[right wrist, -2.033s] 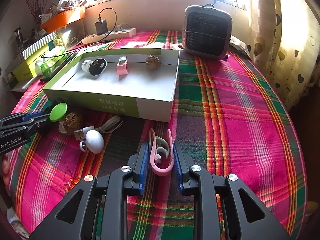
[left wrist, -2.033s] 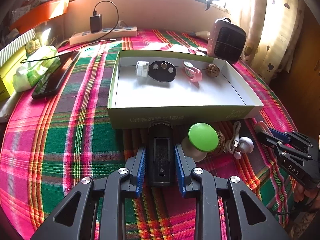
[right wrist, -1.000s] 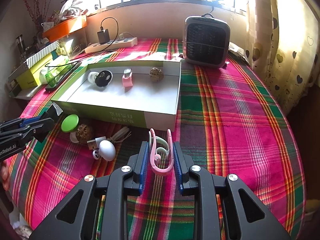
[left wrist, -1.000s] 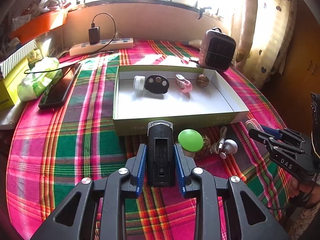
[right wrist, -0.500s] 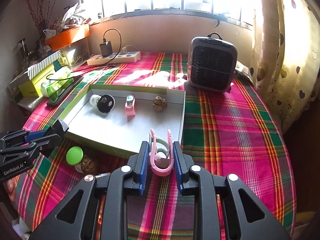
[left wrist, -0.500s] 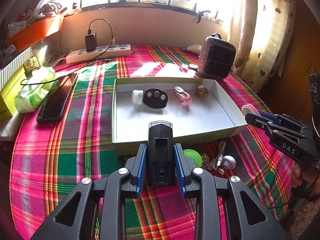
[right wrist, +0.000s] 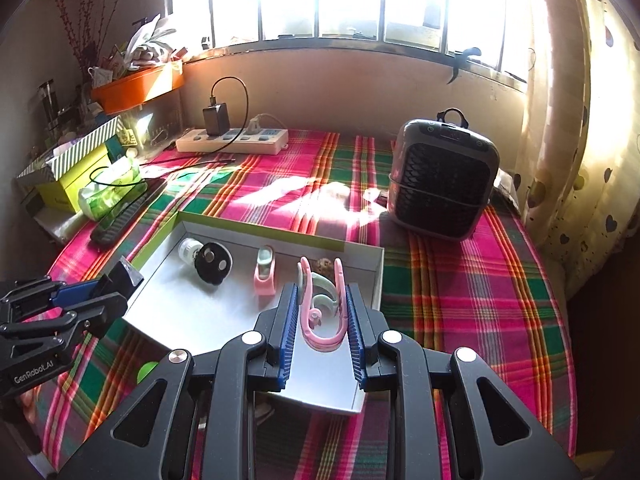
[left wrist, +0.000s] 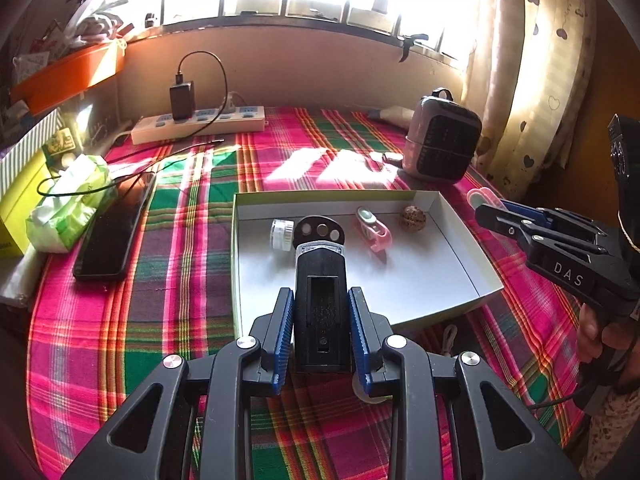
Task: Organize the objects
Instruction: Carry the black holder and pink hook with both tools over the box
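My left gripper is shut on a black rectangular device, held above the near edge of a shallow white box with green sides. My right gripper is shut on a pink U-shaped clip, hovering over the box's right half. Along the box's far wall lie a white jar, a black disc, a pink clip and a walnut. The right wrist view shows the left gripper at the box's left edge. The left wrist view shows the right gripper at its right edge.
A green cap, a white cable and a white ball lie on the plaid cloth before the box. A small fan heater stands behind it. A power strip, phone and tissue pack are at the left.
Both grippers have risen and moved forward, from the cloth in front of the box to above it. Each still holds its object. The loose items in front have slid out of sight below.
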Demonstrator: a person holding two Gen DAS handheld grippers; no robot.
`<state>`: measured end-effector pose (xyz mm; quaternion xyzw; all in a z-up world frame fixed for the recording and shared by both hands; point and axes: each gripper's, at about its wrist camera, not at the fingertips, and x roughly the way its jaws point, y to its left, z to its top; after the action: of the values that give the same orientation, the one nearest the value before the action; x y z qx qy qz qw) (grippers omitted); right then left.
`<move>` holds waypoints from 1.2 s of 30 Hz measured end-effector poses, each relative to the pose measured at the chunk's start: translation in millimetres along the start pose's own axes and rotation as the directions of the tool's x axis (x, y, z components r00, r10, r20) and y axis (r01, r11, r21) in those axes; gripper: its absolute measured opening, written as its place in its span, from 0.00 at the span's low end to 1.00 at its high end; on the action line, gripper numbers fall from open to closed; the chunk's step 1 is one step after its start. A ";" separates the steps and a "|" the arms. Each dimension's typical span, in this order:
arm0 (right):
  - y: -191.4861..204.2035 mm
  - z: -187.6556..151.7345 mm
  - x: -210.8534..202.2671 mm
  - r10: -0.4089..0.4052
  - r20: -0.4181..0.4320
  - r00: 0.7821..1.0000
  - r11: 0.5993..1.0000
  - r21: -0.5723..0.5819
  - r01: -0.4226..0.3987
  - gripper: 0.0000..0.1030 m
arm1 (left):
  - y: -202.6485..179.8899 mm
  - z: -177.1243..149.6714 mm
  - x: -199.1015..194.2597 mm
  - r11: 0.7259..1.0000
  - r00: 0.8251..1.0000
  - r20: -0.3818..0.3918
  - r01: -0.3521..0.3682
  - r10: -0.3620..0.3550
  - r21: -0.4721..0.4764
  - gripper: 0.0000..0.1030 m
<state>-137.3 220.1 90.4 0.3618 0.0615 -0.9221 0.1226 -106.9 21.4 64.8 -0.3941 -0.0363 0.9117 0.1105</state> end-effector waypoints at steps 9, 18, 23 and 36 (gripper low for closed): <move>0.8 13.1 44.5 0.046 -0.080 0.996 0.999 0.005 -0.046 0.24 | 4.7 8.4 21.8 1.000 1.000 -0.028 -0.010 0.010 -0.021 0.24; 0.5 15.9 74.6 0.094 -0.137 0.986 0.995 0.028 -0.091 0.24 | 13.5 11.5 43.8 0.998 0.997 -0.067 -0.031 0.027 -0.048 0.24; 1.7 17.1 84.5 0.095 -0.153 0.984 0.995 0.023 -0.093 0.24 | 15.7 13.3 51.7 0.998 0.996 -0.081 -0.033 0.029 -0.055 0.24; 14.5 21.2 94.2 0.055 -0.170 0.984 0.998 -0.032 -0.062 0.24 | 20.2 14.6 61.7 0.997 0.995 -0.099 -0.039 0.032 -0.068 0.24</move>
<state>-213.9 184.8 41.3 0.4379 0.0778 -0.8829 0.1506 -161.9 16.3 27.9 -0.4425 -0.0557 0.8913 0.0823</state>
